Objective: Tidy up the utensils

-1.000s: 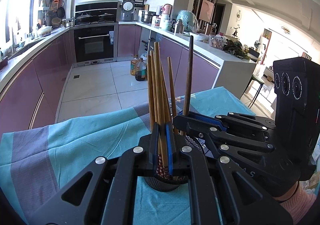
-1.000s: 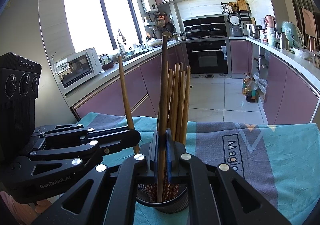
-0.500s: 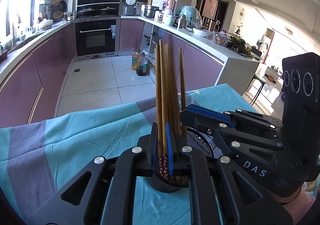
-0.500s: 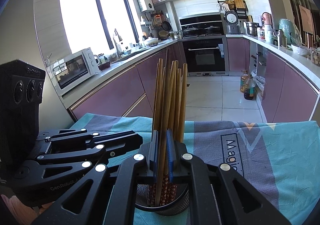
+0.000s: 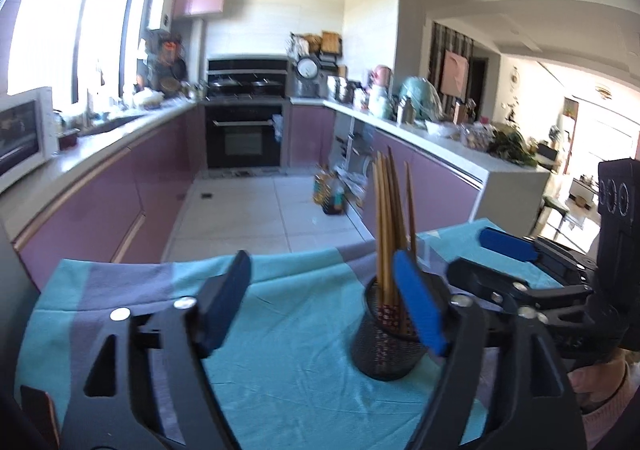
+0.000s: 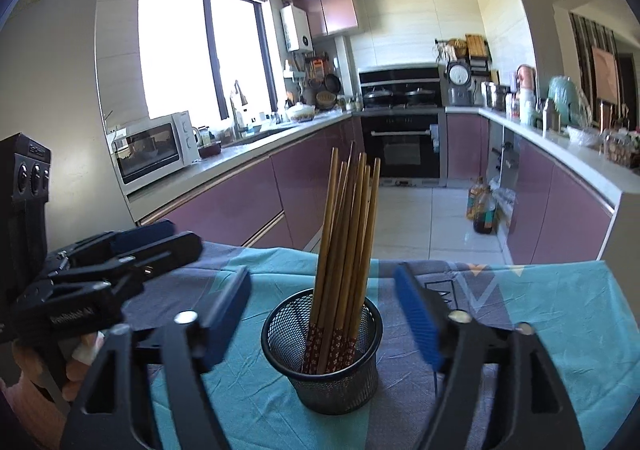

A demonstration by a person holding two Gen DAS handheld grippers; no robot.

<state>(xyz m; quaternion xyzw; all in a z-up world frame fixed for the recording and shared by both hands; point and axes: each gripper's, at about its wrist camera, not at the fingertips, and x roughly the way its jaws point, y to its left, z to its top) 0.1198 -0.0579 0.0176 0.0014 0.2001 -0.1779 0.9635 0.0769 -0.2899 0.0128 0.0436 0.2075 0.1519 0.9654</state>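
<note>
Chopsticks point(image 6: 346, 238) stand in mesh cup point(image 6: 320, 378); both tools point(image 5: 320, 314) point(image 6: 324, 322) gape, empty; tablecloth point(image 6: 560, 310) print unreadable.

One round black wire-mesh cup point(image 6: 322, 350) holds about eight long brown wooden chopsticks point(image 6: 348, 234). Two black grippers.

Right wrist view: the mesh holder point(image 6: 322, 366) stands at lower centre on the tablecloth point(image 6: 540, 330), chopsticks point(image 6: 348, 234) upright in it, leaning slightly right. The right gripper point(image 6: 322, 314) spreads its fingers either side of the holder, touching nothing. The left gripper point(image 6: 160, 246) sits at the left edge. Behind, the microwave point(image 6: 154, 146) is left of centre and the oven point(image 6: 402, 146) is centre-back.
</note>
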